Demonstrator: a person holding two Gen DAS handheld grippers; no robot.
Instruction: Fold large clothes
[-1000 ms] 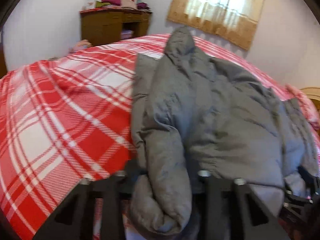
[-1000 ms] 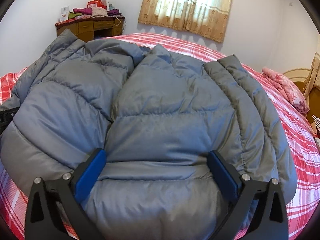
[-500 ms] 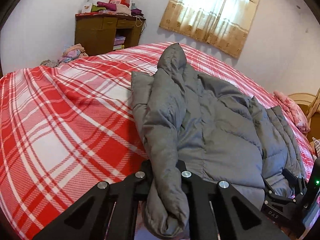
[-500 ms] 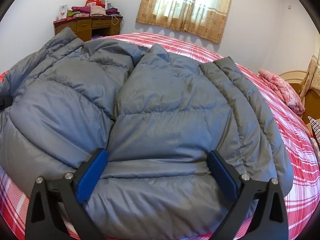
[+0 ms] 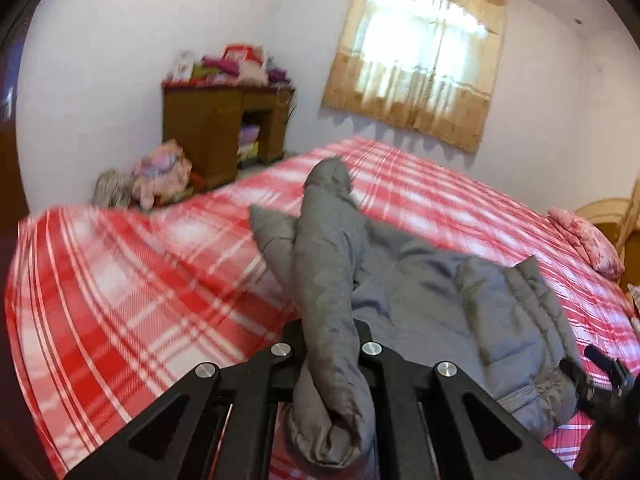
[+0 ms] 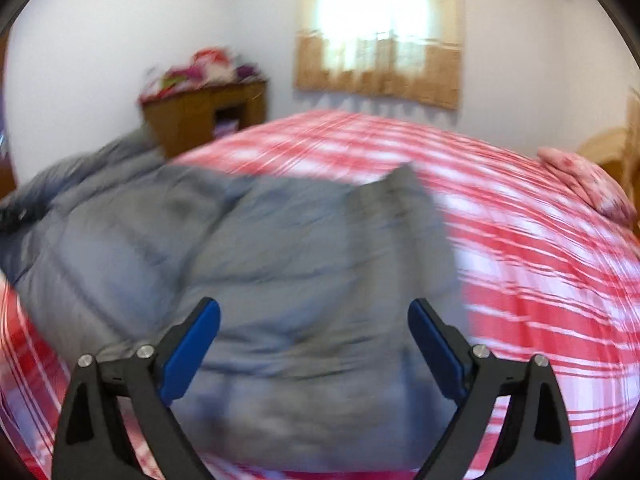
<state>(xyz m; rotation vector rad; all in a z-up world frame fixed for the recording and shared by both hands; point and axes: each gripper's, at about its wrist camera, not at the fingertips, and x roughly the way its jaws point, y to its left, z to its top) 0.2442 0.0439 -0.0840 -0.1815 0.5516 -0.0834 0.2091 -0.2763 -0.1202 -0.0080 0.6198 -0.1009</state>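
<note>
A grey padded jacket (image 5: 448, 312) lies on the red and white plaid bed (image 5: 120, 280). My left gripper (image 5: 328, 336) is shut on a rolled edge of the jacket and holds that strip lifted off the bed. In the right wrist view the jacket (image 6: 260, 264) is blurred and spreads to the left. My right gripper (image 6: 314, 320) hovers above the jacket's near part. Its blue pads (image 6: 192, 344) stand wide apart, the jaws are closing, and nothing is pinched between them. My right gripper (image 5: 600, 380) also shows at the left wrist view's right edge.
A wooden desk (image 5: 220, 132) piled with clothes stands by the far wall, with a heap of fabric (image 5: 160, 172) on the floor beside it. A curtained window (image 5: 420, 60) is behind the bed. A pink pillow (image 5: 588, 244) lies at the bed's right side.
My left gripper closed on the jacket's edge and rose, pulling it up. My right gripper lifted away from the jacket, and its pads came slightly closer together.
</note>
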